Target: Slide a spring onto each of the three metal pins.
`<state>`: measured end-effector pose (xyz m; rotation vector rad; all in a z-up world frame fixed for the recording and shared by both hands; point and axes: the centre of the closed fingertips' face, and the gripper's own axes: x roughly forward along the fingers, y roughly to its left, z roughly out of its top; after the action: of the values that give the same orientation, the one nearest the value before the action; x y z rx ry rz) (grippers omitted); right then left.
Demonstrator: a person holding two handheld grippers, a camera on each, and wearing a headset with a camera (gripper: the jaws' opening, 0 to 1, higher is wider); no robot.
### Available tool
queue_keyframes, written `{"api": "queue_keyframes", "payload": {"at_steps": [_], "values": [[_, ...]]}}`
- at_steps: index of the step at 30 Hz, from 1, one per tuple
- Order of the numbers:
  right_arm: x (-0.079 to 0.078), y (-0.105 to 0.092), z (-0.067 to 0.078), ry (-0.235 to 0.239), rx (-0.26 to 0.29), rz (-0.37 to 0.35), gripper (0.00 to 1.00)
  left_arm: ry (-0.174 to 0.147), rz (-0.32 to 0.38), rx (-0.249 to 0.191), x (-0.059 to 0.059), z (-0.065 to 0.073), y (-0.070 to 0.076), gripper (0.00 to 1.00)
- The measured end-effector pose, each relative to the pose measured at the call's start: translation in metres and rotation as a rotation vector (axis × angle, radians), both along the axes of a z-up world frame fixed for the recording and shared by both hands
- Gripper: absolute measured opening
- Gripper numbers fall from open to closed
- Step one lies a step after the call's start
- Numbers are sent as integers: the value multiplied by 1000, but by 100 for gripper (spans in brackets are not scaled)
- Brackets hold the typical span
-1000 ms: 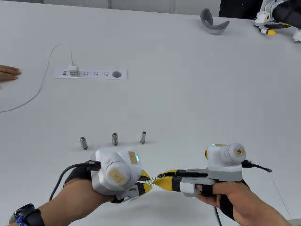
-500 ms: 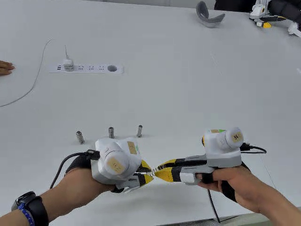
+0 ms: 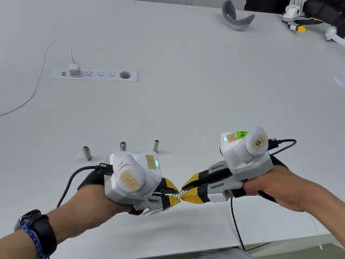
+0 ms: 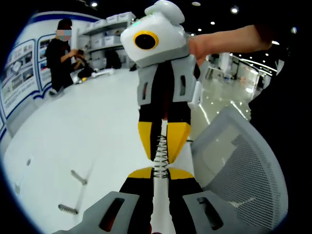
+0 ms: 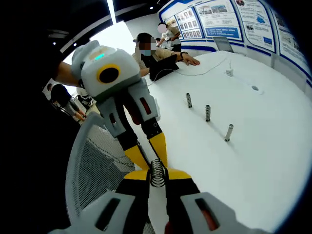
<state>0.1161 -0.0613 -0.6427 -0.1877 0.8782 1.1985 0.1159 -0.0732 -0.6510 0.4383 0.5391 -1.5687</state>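
Since one second ago the right gripper (image 3: 190, 195) has tipped up. Its body now sits higher and its jaws slope down toward the left gripper (image 3: 173, 198), where before it lay almost level. The two sets of yellow tips are also closer together than before.

Between them is the spring (image 3: 182, 193), as it was earlier. It is a thin coil of bright silver wire, narrow and straight, and it bridges the short gap from one pair of tips to the other. In the right gripper view it is seen from its end, as a small round ring of wire. Each gripper is closed on one end of it, with the jaws almost together. The spring is in the air above the near edge of the table (image 3: 215, 97), touching nothing else.

Beyond the left gripper, three pins stand upright in a row. The left pin (image 3: 87, 152) and middle pin (image 3: 123, 145) look ribbed (like a coil around them), and the right pin (image 3: 156, 145) looks smooth.

Farther back a white power strip (image 3: 94, 75) lies flat with one plug in it. A mesh chair (image 4: 243, 165) stands by the table edge.
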Motion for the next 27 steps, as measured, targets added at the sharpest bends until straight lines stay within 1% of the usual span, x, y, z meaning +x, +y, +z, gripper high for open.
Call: {"api": "queue_keyframes", "payload": {"at_steps": [1,5,7,10,14,17,20,22,27], "values": [[0,1,1,-4,1,6,13,-1,-2,-4,0,1,0,9],[-1,5,3,-15,1,39,13,14,-1,-33,-1,7,0,9],[-1,5,4,-27,2,55,13,10,-3,-37,-1,7,1,9],[-2,7,6,-34,5,76,13,24,-1,-54,-1,9,4,10],[-5,9,5,-26,-4,96,12,34,-1,-69,-4,8,5,10],[-6,10,1,-16,-19,98,12,38,3,-71,-6,6,5,10],[-7,11,-1,-2,-28,91,12,52,20,-68,-7,1,6,11],[-6,12,-3,5,-28,78,12,49,29,-63,-7,-1,8,11],[-7,14,-4,15,-26,67,12,53,44,-51,-7,-7,16,11]]}}
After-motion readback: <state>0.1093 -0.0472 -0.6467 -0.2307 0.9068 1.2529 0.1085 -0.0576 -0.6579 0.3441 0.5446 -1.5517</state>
